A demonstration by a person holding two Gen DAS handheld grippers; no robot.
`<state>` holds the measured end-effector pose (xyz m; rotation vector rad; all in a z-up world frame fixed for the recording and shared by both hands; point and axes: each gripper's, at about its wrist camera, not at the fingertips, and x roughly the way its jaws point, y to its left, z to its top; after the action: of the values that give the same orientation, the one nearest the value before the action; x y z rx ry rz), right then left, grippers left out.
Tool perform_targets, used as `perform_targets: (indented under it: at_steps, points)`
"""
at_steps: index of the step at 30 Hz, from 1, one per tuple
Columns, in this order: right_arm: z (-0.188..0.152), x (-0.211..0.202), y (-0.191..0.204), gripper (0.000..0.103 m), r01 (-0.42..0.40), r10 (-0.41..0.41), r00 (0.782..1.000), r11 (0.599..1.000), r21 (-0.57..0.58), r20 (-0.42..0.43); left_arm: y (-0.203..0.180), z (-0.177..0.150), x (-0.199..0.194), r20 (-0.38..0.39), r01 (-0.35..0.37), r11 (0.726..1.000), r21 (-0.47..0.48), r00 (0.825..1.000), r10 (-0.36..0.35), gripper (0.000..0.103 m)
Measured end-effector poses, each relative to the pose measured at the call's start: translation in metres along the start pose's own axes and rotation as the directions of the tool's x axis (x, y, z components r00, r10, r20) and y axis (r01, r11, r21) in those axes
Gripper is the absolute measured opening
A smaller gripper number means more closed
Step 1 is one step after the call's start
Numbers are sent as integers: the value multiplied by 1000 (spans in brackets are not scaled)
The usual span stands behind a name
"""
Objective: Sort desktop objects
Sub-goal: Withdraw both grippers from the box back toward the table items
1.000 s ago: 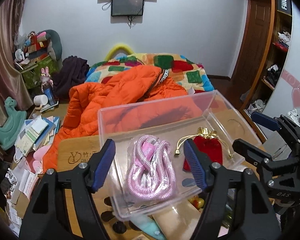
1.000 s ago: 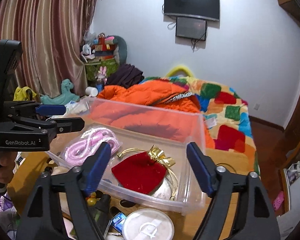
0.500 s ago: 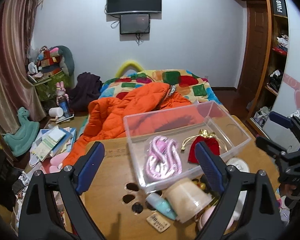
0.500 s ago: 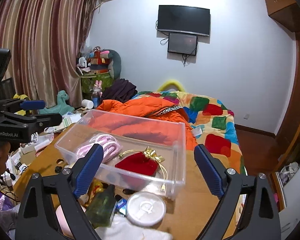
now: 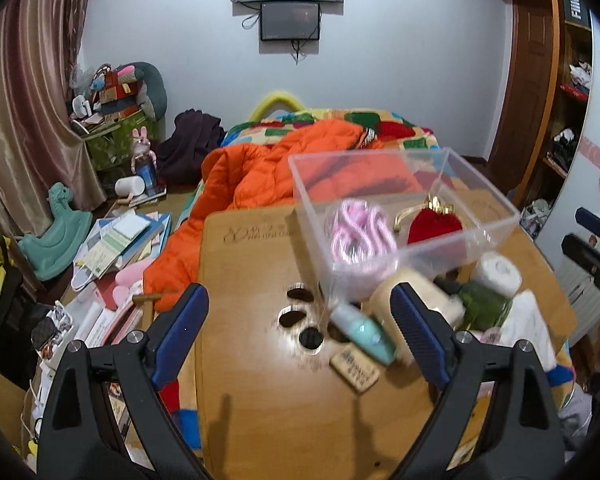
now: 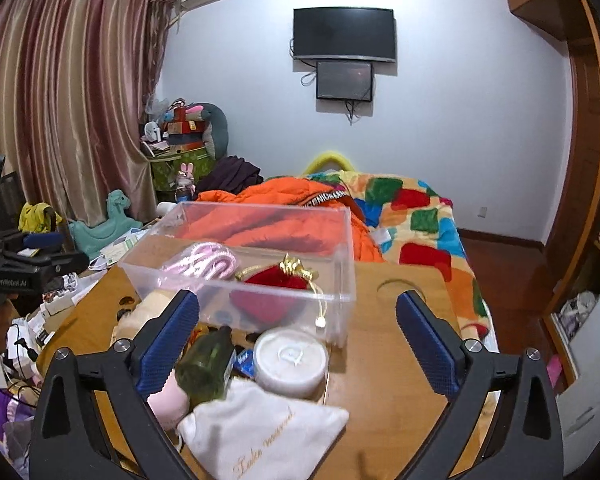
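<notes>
A clear plastic box (image 5: 476,236) (image 6: 244,292) stands on the wooden table (image 5: 260,392) (image 6: 392,364). It holds a pink rope (image 5: 358,234) (image 6: 204,260) and a red pouch (image 5: 434,224) (image 6: 276,278). In front of it lie a teal tube (image 5: 362,330), a beige jar (image 5: 416,296), a green bottle (image 5: 482,306) (image 6: 206,364), a round white jar (image 6: 290,362) and a white cloth pouch (image 6: 260,432). My left gripper (image 5: 300,338) is open and empty, back from the box. My right gripper (image 6: 298,346) is open and empty above the jar.
A small wooden tag (image 5: 354,366) and dark holes (image 5: 296,316) mark the table. An orange jacket (image 5: 268,176) lies on a bed behind. Books and toys (image 5: 112,240) clutter the floor at left. A shelf (image 5: 572,80) stands at right.
Both grippers have pulled back and up from the box, which now looks smaller and farther. Their jaws have opened wider. More of the table and the loose items has come into view.
</notes>
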<state>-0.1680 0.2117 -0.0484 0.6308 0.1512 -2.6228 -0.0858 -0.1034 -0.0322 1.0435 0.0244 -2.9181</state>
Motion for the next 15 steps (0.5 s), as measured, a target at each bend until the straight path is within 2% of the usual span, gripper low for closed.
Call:
perform_targets:
  at_steps: [5,15]
  points:
    - [-16,4,-3,98,5,-4,999,1000,29,-38,-1,-25,9,-45,0,1000,22,999,1,93]
    - [-45,36,-13,98,-1,17,987,995,97,-162,-6,-55,38,-136,73,996,52,989,-65,93]
